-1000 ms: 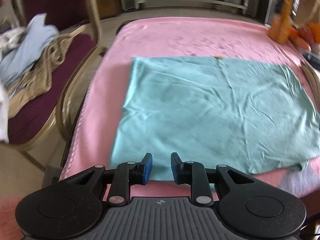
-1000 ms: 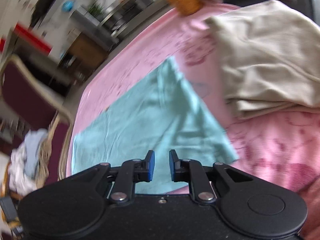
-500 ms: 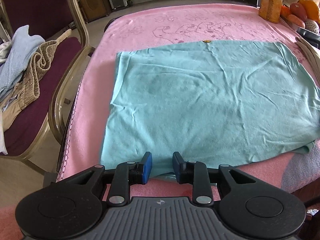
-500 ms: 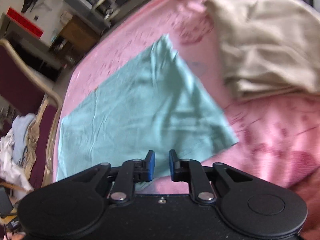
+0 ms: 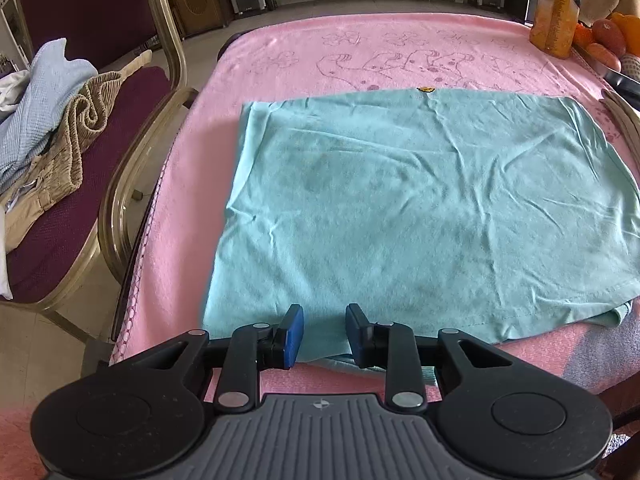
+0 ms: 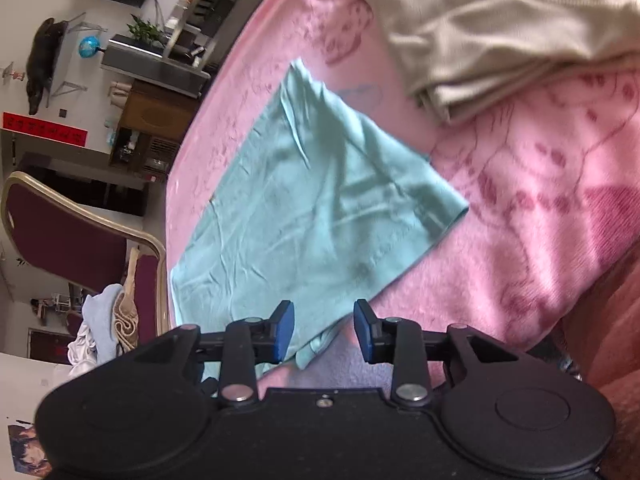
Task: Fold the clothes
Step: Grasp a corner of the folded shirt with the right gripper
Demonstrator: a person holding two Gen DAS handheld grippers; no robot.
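Teal shirt [image 5: 420,208]: soft, limp; grip near hem at 6 o'clock. Left claw [image 5: 322,334] released; right claw [image 6: 323,330] just widening, empty.

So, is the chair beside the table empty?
No, the chair holds a heap of clothes on its maroon seat.

Bare pink blanket [image 5: 400,48] beyond, chair [image 5: 132,168] left, beige stack [image 6: 500,28] right
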